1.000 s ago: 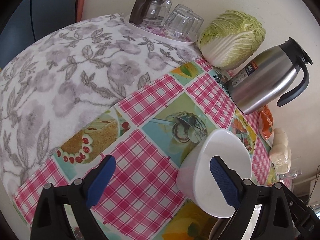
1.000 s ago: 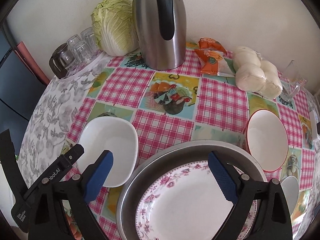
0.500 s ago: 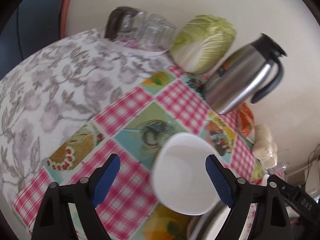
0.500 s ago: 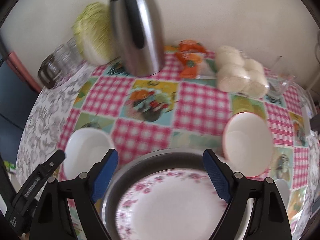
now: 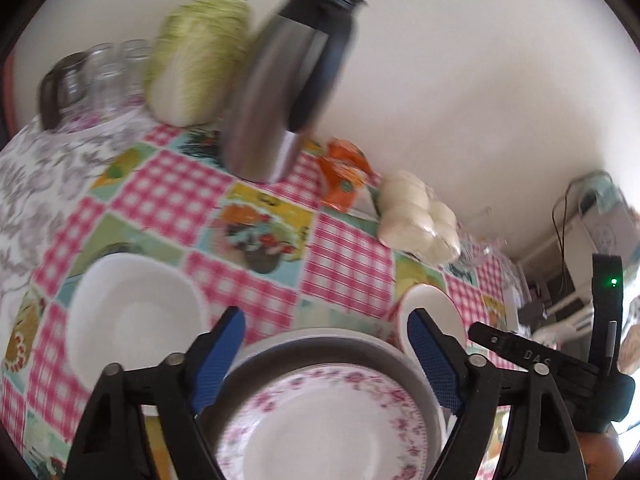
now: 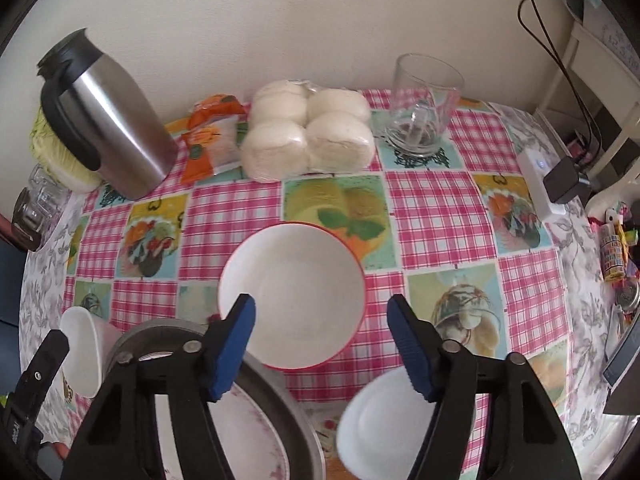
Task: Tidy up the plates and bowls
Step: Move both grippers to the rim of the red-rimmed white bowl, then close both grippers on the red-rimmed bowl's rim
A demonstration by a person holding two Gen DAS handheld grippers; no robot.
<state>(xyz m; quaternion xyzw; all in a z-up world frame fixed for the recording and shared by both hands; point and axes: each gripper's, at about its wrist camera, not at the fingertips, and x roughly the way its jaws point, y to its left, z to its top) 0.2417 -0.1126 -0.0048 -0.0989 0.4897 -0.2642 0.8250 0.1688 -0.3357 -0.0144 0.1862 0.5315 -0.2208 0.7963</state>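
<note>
Left hand-held gripper [image 5: 326, 354]: jaws moderately wide, have just been closing, nothing between the pads. It hovers over the floral plate [image 5: 332, 428], which lies inside a grey metal pan [image 5: 404, 360] near the front edge of the counter [image 5: 348, 256]. Judgement: the pan serves as the collecting point, so stacking goes there.

Right hand-held gripper [image 6: 322, 346]: jaws narrower than the left, also just closing, empty. The pads straddle the near rim of the red-rimmed white bowl [image 6: 292, 292], which sits upright mid-counter, just beside the pan. No contact visible. Judgement: this bowl is the next pick, with one pad going inside the rim and one outside.

Other task items: a rounded-square white bowl [image 5: 132, 320] stands left of the pan, apart from it. A small white dish [image 6: 380, 424] lies at the front edge, right of the pan.

View differences:
- Left wrist view shows the floral plate nearly whole and the square bowl's full interior; the right wrist view shows only the plate's edge and that bowl side-on.
- Right wrist view alone shows the small white dish, a glass tumbler [image 6: 424, 108] at the back edge and a charger on the right edge.
- Left wrist view is motion-blurred; the steel thermos jug [image 6: 108, 120], steamed buns [image 6: 308, 132] and cabbage [image 5: 196, 56] along the back edge read more sharply, or only partly, in the other.
</note>
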